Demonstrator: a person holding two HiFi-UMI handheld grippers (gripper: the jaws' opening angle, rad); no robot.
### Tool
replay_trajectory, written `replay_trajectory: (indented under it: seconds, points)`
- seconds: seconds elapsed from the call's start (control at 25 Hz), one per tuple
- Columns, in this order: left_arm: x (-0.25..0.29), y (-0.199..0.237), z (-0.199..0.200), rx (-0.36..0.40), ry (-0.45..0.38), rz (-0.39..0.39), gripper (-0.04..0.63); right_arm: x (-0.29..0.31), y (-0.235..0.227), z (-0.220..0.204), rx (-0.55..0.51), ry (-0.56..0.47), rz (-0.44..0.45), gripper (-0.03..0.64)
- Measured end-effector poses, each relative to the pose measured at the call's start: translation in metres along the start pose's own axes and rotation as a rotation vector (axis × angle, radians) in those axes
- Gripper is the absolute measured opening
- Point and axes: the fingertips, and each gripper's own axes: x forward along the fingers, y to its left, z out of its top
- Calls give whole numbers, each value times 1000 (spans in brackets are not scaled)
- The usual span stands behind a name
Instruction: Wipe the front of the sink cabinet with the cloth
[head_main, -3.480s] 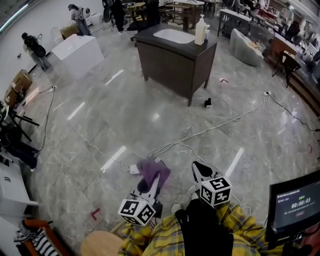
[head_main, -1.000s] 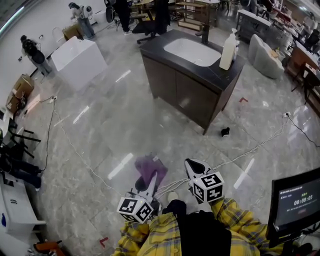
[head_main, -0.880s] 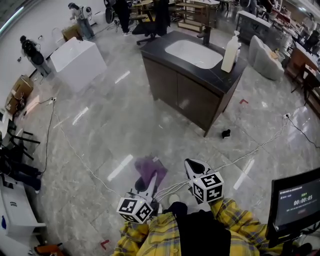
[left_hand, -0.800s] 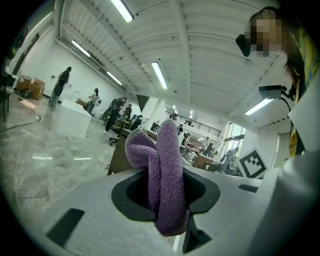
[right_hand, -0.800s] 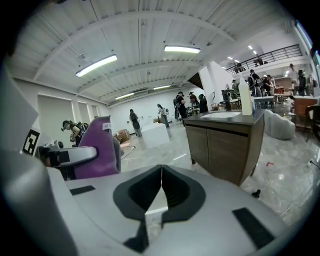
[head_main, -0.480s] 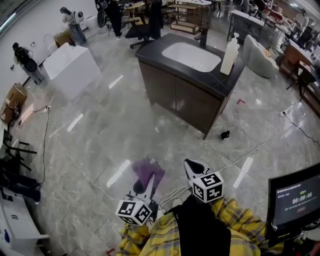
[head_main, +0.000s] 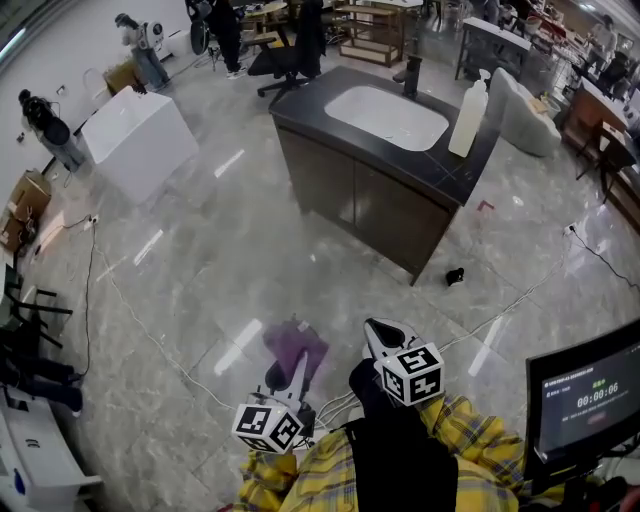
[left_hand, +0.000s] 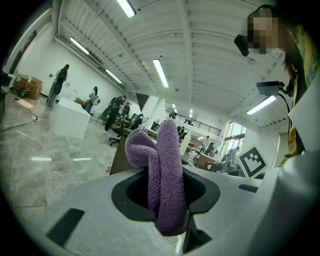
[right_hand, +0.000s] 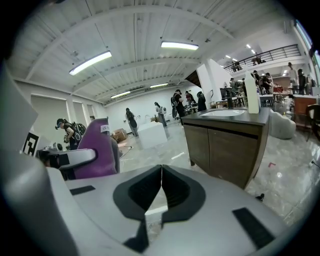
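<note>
- Cloth (head_main: 296, 343): purple, fleecy, pinched in L gripper (head_main: 297, 366). It bunches up above the jaws, folded over itself.
- L gripper view: jaws clamped on the cloth's lower end. A loop and a thicker roll of it stand straight up between them.
- Cloth is held low in front of the person, over the floor (head_main: 200, 260), well apart from the cabinet (head_main: 352, 205).
- R gripper (head_main: 378, 335): just beside the L one, to its right. Jaws pressed together w/ nothing between them; tips meet in a thin line in R gripper view.
- R gripper view also shows the cloth at left, w/ a small white tag near its top.
- Cabinet: dark brown, two doors on the near face, on short legs. Dark top w/ white sink (head_main: 387, 117) set in.
- Faucet (head_main: 411, 75) at the sink's far side; pale bottle (head_main: 468, 118) upright on the top at the sink's right.
- Small black item (head_main: 455, 275) on the floor near the cabinet's right corner.
- White cables (head_main: 505, 300) trail across the grey marble floor on both sides.
- White box (head_main: 135, 135) stands well left of the cabinet; several people further back.
- Monitor (head_main: 583, 398) at lower right, screen lit.
- Yellow plaid sleeves (head_main: 470, 430) at the bottom edge.
</note>
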Motion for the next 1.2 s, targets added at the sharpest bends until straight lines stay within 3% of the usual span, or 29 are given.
replay_trajectory:
  seconds: [0.36, 0.76, 1.2]
  points:
    - [93, 32, 29, 49, 13, -17, 112, 70, -55, 42, 26, 11, -5, 6]
    - [188, 58, 53, 47, 49, -28, 112, 124, -114, 87, 44, 21, -21, 6]
    - [272, 72, 59, 95, 90, -45, 112, 157, -173, 100, 98, 23, -65, 6]
